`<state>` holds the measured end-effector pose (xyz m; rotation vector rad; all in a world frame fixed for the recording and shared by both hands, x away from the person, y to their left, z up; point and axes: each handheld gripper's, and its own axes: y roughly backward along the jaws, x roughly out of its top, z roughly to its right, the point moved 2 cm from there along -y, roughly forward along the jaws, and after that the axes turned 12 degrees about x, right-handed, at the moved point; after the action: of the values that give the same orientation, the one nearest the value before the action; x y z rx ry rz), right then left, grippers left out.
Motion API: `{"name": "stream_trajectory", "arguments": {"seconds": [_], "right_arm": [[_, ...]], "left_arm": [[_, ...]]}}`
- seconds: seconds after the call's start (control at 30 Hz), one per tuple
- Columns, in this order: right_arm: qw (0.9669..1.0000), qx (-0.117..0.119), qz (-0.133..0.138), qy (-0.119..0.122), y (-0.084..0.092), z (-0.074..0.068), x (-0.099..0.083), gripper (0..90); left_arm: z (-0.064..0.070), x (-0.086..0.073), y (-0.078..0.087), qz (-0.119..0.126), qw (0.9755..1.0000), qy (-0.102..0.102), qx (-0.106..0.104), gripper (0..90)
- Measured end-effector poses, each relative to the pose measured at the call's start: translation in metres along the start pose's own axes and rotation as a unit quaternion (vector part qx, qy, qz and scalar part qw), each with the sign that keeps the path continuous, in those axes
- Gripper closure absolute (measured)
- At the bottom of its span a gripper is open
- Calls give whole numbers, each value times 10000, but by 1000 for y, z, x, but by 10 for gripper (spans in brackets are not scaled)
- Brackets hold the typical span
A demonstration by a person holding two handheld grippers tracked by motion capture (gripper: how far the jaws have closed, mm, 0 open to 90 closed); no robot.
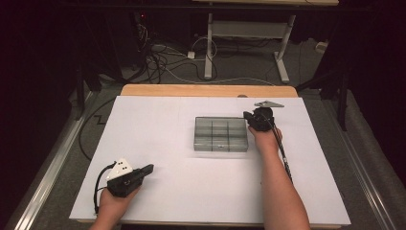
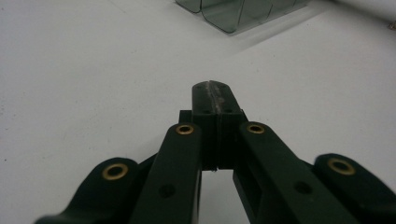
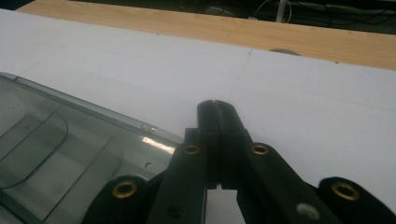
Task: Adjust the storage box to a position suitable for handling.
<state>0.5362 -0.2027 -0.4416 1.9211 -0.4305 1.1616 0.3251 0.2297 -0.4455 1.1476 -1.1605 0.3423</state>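
High view – box: a clear compartment box (image 1: 220,133) sits mid-sheet on the white sheet (image 1: 158,182), lid closed as far as I can tell, and looks empty.
High view – right gripper: the right gripper (image 1: 250,115) is at the box's far right corner, touching it or just beside it; jaws pressed together, gripping nothing.
High view – left gripper: the left gripper (image 1: 149,168) rests low near the sheet's near-left part, well apart from the box, jaws together, empty.
High view – risk: I judge a push from closed jaws at one corner could spin or slide the light box rather than open it, since the other gripper is too far off to brace it.
High view – surroundings: wood edge (image 1: 206,90) beyond the sheet; floor cables (image 1: 158,60) and a desk frame (image 1: 249,33) farther back; none of it is in the way.
Left gripper view – state: jaws meet flush over bare sheet; the box (image 2: 233,14) shows at the top, far ahead.
Left gripper view – path: nothing lies between this gripper and the box.
Right gripper view – state: jaws shut, tips past the box's rim (image 3: 93,112), over sheet.
Right gripper view – risk: closed tips cannot catch the thin rim; they would likely skid off the slick plastic.
Right gripper view – behind: the wood edge (image 3: 280,39), well apart.
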Motion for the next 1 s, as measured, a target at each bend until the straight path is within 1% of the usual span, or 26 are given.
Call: {"name": "stream_trajectory", "arguments": {"seconds": [0.13, 0.2, 0.23, 0.33, 0.37, 0.4, 0.53, 0.57, 0.6, 0.63, 0.67, 0.8, 0.83, 0.87, 0.9, 0.93, 0.97, 1.0], "right_arm": [[10000, 27, -10, -57, 1, 0, -2, 900], [10000, 67, -38, -48, 3, -5, -3, 900], [10000, 67, -38, -48, 3, -5, -3, 900], [9997, 124, -181, 65, 6, -18, -7, 900], [9997, 118, -160, 147, 7, -22, -8, 900], [9996, 123, -176, 178, 8, -26, -10, 900], [9995, 163, -198, 163, 12, -35, -14, 900], [9993, 185, -238, 241, 16, -42, -17, 900], [9993, 185, -238, 241, 16, -42, -17, 900], [9991, 198, -269, 267, 18, -46, -19, 900], [9987, 222, -291, 341, 22, -53, -23, 900], [9977, 268, -389, 495, 30, -67, -30, 900], [9976, 285, -398, 499, 32, -70, -32, 900], [9976, 285, -398, 499, 32, -70, -32, 900], [9972, 324, -418, 521, 36, -77, -36, 900], [9972, 324, -418, 521, 36, -77, -36, 900], [9970, 350, -418, 557, 41, -84, -41, 900], [9969, 365, -404, 560, 43, -87, -43, 900]], "left_arm": [[0, 0, 1, 41, 10000, -37, -45, 878], [0, -1, 2, 54, 10000, 3, -59, 878], [0, -1, 2, 54, 10000, 3, -59, 878], [0, -1, 2, 56, 10000, 12, -74, 878], [0, -1, 2, 60, 9999, -2, -85, 878], [0, -1, 2, 60, 9999, -12, -93, 878], [1, -1, 3, 57, 9999, -51, -96, 878], [1, -1, 3, 48, 9999, -58, -93, 878], [1, -1, 2, 33, 9999, -41, -92, 878], [1, -1, 2, 18, 9999, -37, -95, 878], [1, -1, 2, 14, 9999, -37, -95, 878], [1, -1, 2, -5, 10000, -26, -80, 878], [1, -1, 2, -8, 10000, -43, -70, 878], [1, -1, 2, -8, 10000, -43, -70, 878], [1, -1, 1, -10, 10000, -46, -60, 878], [1, -1, 1, -10, 10000, -46, -60, 878], [1, -1, 1, -11, 10000, -41, -59, 878], [1, -1, 1, -16, 10000, -29, -61, 878]]}}
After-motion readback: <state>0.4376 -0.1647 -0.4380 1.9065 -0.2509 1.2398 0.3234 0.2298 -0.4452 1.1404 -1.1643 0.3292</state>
